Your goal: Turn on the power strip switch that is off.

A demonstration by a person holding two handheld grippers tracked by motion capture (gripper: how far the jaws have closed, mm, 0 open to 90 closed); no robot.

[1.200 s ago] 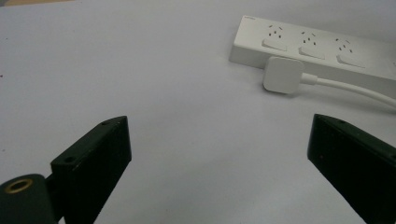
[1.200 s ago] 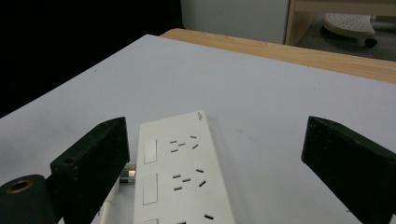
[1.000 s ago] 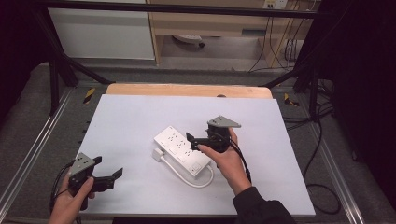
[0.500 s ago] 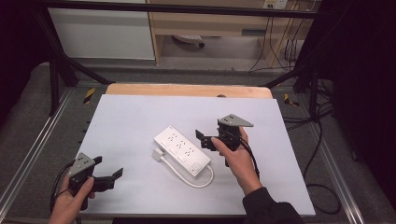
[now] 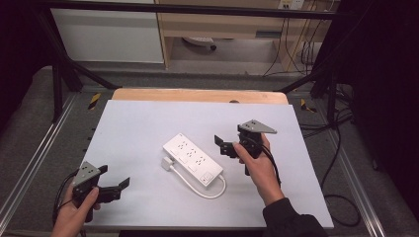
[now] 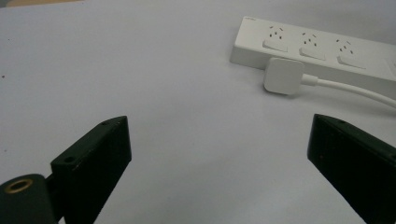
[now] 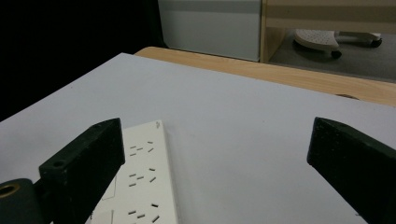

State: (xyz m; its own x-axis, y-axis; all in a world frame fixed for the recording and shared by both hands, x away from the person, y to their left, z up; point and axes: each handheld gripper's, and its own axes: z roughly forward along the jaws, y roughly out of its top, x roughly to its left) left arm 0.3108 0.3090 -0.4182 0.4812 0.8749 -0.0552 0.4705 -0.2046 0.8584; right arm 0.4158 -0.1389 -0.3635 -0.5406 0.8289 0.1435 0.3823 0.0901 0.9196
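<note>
The power strip (image 5: pixel 193 159) lies flat on the white table (image 5: pixel 138 128), near the middle and turned diagonally, its sockets facing up. Its white cable (image 5: pixel 207 190) leaves the near end, loops round in front of the strip, and ends in a flat plug (image 5: pixel 167 163) lying just beside the strip's long side; in the left gripper view the plug (image 6: pixel 283 76) rests on the table against the strip (image 6: pixel 327 51), not inserted in any socket. Your right gripper (image 5: pixel 223 146) is held just to the right of the strip, apart from it, with its jaws released and spread wide; nothing is between them. In the right gripper view the strip (image 7: pixel 142 186) shows beside the left jaw, its lower end cut off by the frame edge, so the switch end cannot be made out there. Your left gripper (image 5: pixel 114 186) is near the table's front left corner, well apart from the strip, with its jaws also spread and holding nothing. In the left gripper view the strip's right end runs out of frame. No container is on the table. Beyond the far edge a wooden strip (image 5: pixel 197 95) of the bench shows, and behind it a shelf unit (image 5: pixel 222 24) whose contents are too dim to identify.
</note>
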